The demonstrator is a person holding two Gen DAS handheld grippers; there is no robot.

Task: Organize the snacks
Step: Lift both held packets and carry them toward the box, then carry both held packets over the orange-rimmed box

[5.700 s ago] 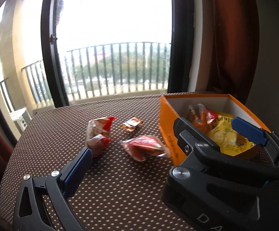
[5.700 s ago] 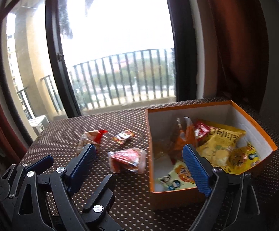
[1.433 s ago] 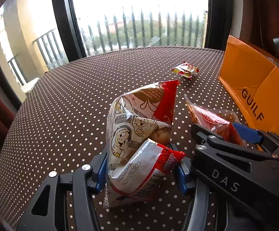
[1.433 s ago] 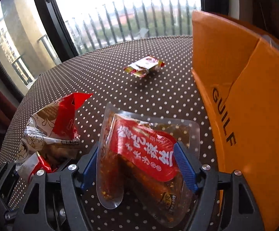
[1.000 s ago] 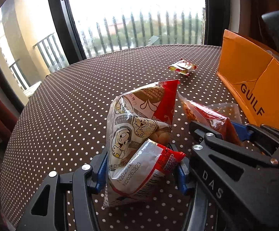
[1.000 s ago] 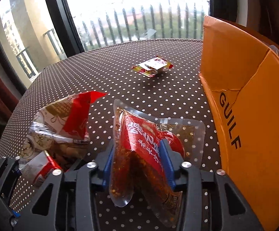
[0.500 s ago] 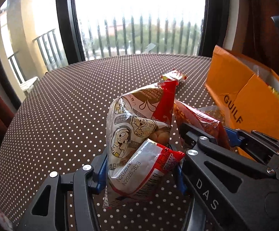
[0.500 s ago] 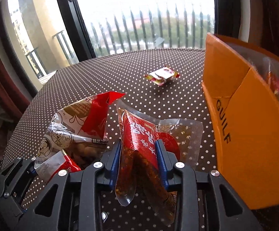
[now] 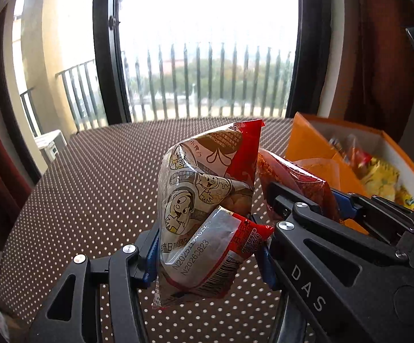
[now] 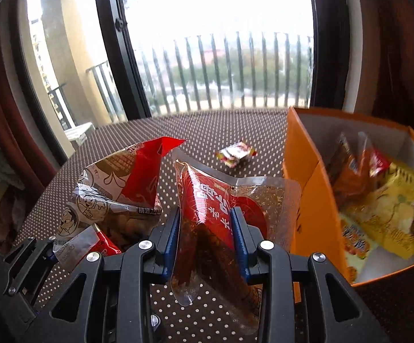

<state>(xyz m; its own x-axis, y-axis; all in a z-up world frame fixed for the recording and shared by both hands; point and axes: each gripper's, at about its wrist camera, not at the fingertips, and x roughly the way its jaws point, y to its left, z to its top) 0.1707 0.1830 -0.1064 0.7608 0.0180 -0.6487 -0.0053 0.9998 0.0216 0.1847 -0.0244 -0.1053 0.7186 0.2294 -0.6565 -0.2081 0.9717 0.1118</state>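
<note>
On the right tongs (image 9: pixel 329 200): "DAS"; cartoon snack bag (image 9: pixel 204 200): "N20263823".

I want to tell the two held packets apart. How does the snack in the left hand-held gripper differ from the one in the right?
The cartoon packet is opaque, printed and puffy; the clear red-label pouch is see-through and flat. The left hand-held gripper stands wider than the right hand-held gripper. Both packets are clamped and off the table.

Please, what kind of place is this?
Probably a room in an upper-floor flat: a dotted tablecloth beside a glass door onto a railed balcony, with a curtain and an orange snack box.
</note>
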